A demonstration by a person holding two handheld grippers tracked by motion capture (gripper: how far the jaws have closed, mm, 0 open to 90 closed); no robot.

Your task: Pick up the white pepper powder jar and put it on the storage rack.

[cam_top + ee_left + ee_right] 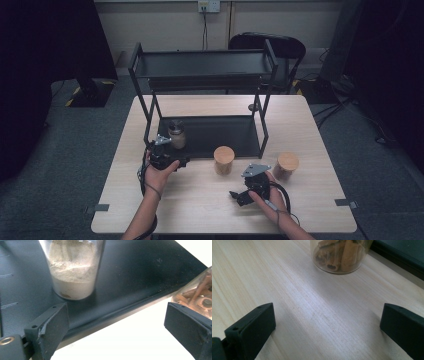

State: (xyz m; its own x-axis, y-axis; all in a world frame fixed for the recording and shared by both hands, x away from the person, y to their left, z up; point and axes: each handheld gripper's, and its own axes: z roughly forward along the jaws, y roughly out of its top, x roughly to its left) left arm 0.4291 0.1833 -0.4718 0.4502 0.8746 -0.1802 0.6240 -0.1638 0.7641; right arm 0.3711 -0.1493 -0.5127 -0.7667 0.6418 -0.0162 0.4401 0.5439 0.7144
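I am steering two handheld grippers at a light wooden table (200, 200) where a black two-tier rack (205, 67) is standing toward twelve o'clock. The left gripper (172, 150) is hovering at the front left corner of the rack's lower shelf (140, 272), its jaws spread wide and gripping nothing; the jar of pale powder (73, 270) is standing upright on that shelf just ahead of them, untouched by either pad. I am reading this as the jar already set on the shelf and the left tongs standing clear of it, though a fresh approach to it would look the same. The right gripper (237, 196) is resting low over the bare tabletop at about five o'clock, jaws likewise wide and empty, pointing toward a cork-lidded jar of cinnamon sticks (339, 255) near the table's centre. A second cork-lidded jar (287, 165) is waiting at three o'clock. Next, I am judging, the right tongs need to travel forward, straddle the cinnamon jar squarely below its lid, and close firmly before lifting it toward the shelf.
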